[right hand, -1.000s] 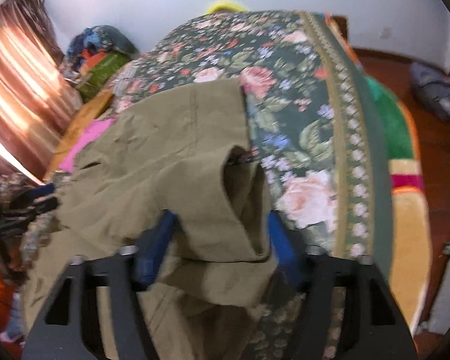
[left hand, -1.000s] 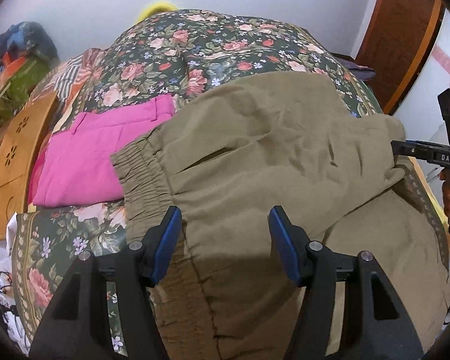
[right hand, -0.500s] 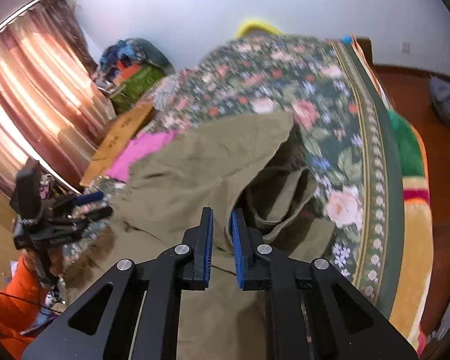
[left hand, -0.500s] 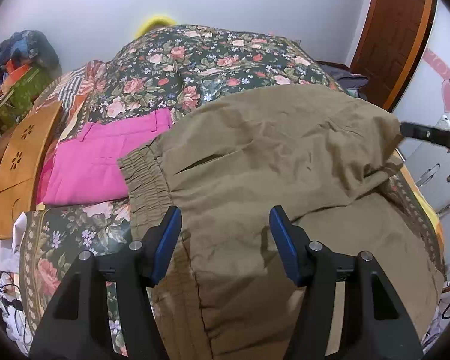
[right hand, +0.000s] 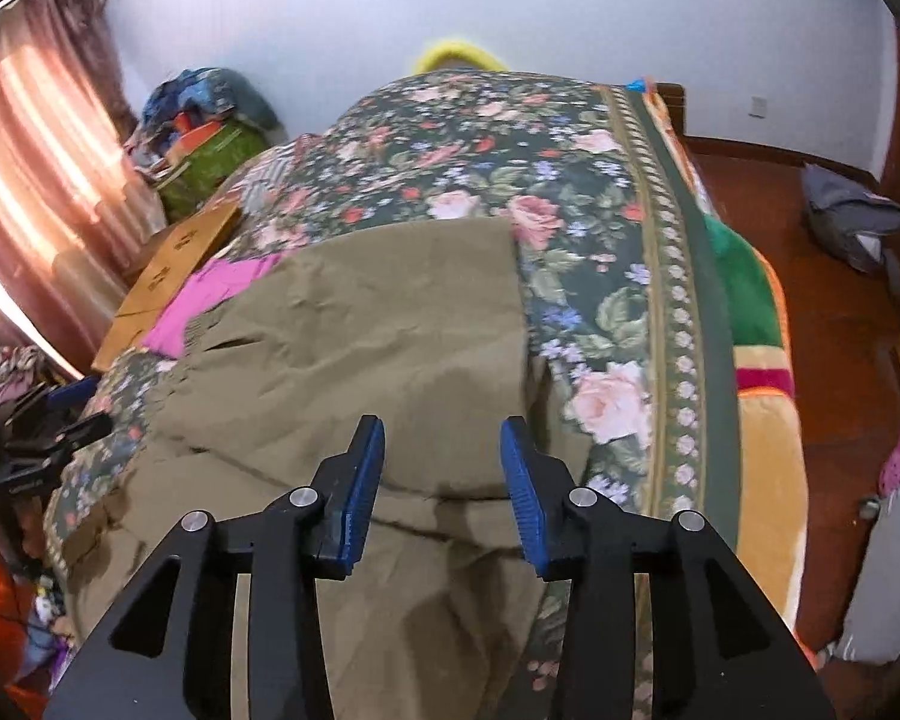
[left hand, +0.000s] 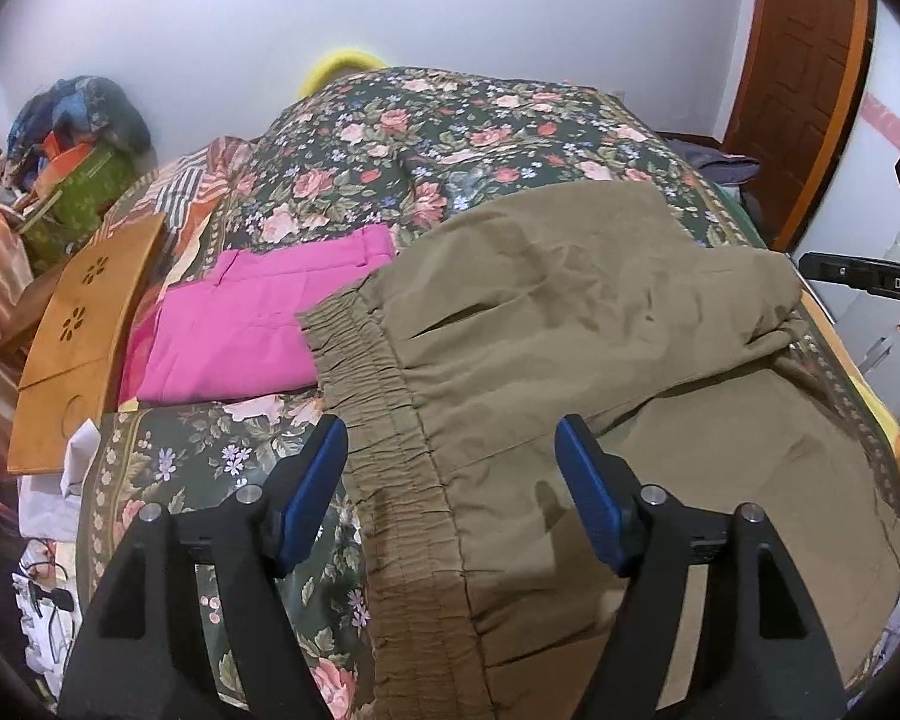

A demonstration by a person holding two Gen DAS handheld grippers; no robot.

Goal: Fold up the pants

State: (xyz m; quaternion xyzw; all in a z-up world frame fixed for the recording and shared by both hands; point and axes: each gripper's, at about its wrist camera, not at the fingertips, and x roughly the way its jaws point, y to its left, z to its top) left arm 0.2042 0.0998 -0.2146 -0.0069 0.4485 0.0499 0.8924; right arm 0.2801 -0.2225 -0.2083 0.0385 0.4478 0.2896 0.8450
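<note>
Both grippers, left (left hand: 453, 483) & right (right hand: 442, 483), hang over the olive-green cotton pants (left hand: 570, 360) w/ jaws released, gripping nothing. Pants lie once-folded on the floral bedspread (right hand: 600, 192). I'd smooth creases, then pinch elastic waistband (left hand: 378, 396) square.

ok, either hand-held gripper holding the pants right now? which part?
Nothing held. The left hand-held gripper is open above the waistband of the olive pants; the right hand-held gripper is open above the folded leg end.

"DAS" reads on the right tool (left hand: 870, 283); nothing else legible
</note>
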